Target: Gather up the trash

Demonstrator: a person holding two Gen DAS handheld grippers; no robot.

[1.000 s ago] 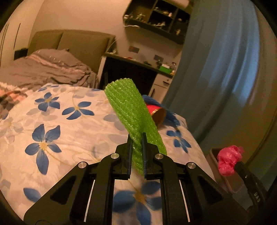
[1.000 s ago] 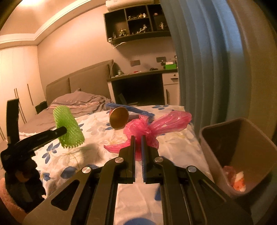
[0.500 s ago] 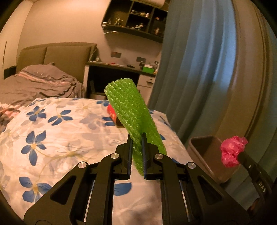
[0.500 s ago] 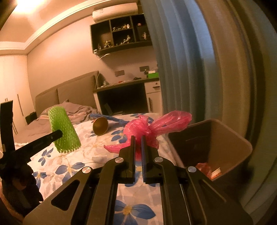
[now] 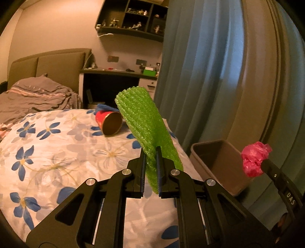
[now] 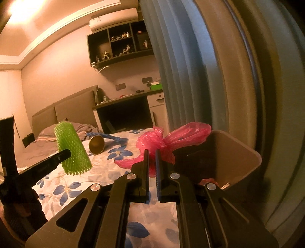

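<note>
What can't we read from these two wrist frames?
- Bin contents: right wrist view, near wall and gripper body hide most; only scraps show.
- Bin floor: left wrist view, hidden by its own wall.
- Shelf figurines: both views, too small.
- Blue item behind the cup: partly hidden, unidentifiable.

A home bedroom at night, lit in warm amber. Ahead and to the left of the tool, a bed (image 5: 57,152) with a blue-flowered cover runs back to a padded headboard (image 5: 49,63) and a rumpled grey duvet (image 5: 38,99). Straight ahead, past the bed's far end, a cluttered desk (image 5: 118,73) stands against the wall, with a dark wall shelf (image 6: 122,45) of small figurines above it and an air conditioner (image 6: 114,20) mounted higher still. Full-length blue curtains (image 5: 200,76) hang to the right, where a brown waste bin (image 5: 219,164) sits beside the bed.
</note>
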